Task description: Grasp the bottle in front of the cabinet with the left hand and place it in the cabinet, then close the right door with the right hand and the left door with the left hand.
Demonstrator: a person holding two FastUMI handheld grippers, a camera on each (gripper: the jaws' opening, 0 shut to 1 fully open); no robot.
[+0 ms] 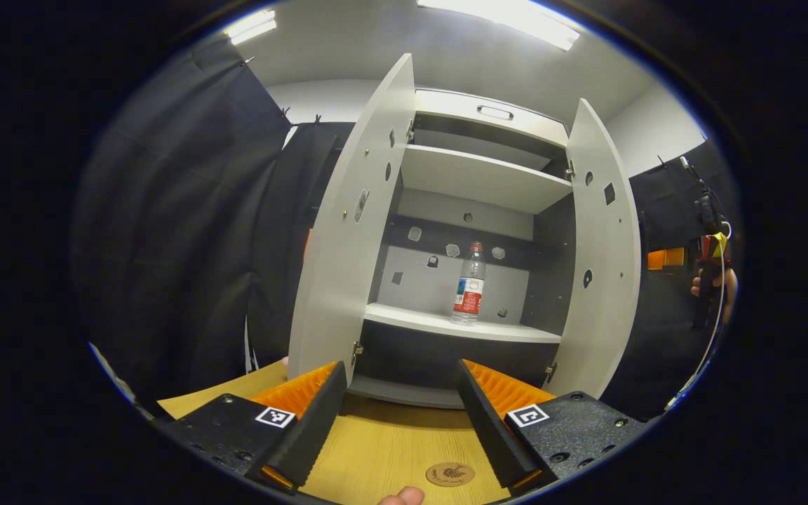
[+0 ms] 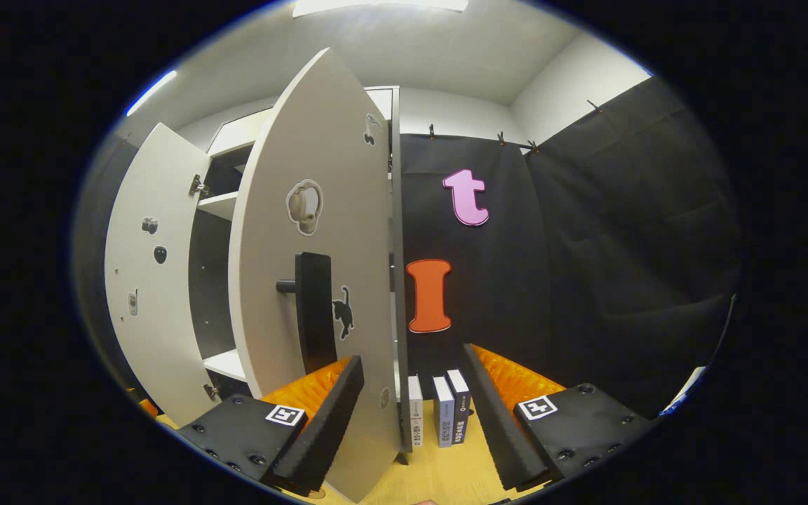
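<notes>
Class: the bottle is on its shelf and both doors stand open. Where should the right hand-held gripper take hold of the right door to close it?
Probably the black handle on the right door: it stands off the outer face, so the open right hand-held gripper can approach from outside.

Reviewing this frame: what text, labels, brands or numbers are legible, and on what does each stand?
Bottle label: too small to read.
Book spines: the print is blurred and unreadable.
Round stamp: too small to read.
No other text is legible.
</notes>
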